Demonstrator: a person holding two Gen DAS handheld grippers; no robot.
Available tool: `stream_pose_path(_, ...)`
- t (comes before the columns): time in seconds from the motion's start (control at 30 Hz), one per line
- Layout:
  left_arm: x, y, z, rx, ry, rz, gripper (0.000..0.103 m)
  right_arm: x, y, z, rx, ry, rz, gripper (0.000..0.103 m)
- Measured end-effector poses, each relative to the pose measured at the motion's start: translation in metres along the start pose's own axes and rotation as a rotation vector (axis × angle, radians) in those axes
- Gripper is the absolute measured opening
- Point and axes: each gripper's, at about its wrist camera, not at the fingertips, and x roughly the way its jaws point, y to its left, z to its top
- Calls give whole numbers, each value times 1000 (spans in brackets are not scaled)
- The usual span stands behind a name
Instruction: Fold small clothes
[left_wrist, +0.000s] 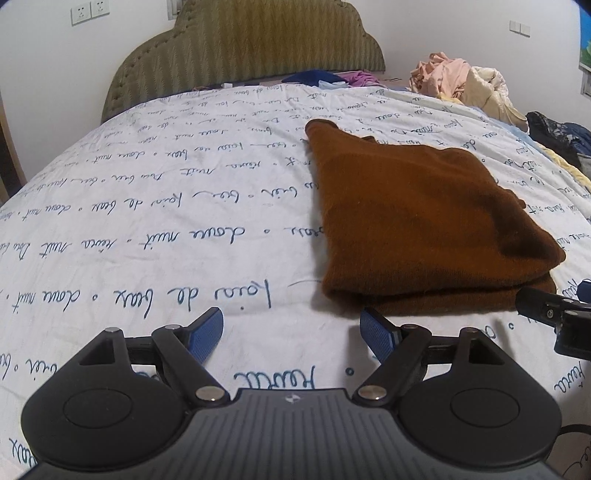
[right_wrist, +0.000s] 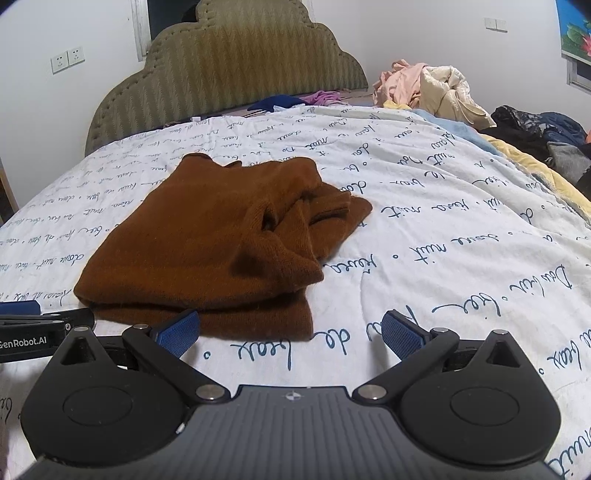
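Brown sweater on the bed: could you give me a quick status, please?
Left gripper open, empty. Right gripper open, empty. Brown sweater folded on quilt, sleeve side bunched. Nothing in the way.

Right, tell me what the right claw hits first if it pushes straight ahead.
Likely the near edge of the brown sweater: the open right claw sits just short of it, left pad nearly over it. Depth is uncertain.

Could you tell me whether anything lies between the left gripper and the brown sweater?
Nothing but bare printed bedsheet. In the left wrist view the left gripper stands open just short of the brown sweater.
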Motion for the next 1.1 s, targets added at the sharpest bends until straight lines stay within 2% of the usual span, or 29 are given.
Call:
stream_pose_path(0.67,0,4,-10,-2,-8,23,82,-2,5,-7,17,31,18,102)
stream_pose_path(1.1,1,3,-14,12,-29,36,87,-2,14,-12,-58,30,13,102)
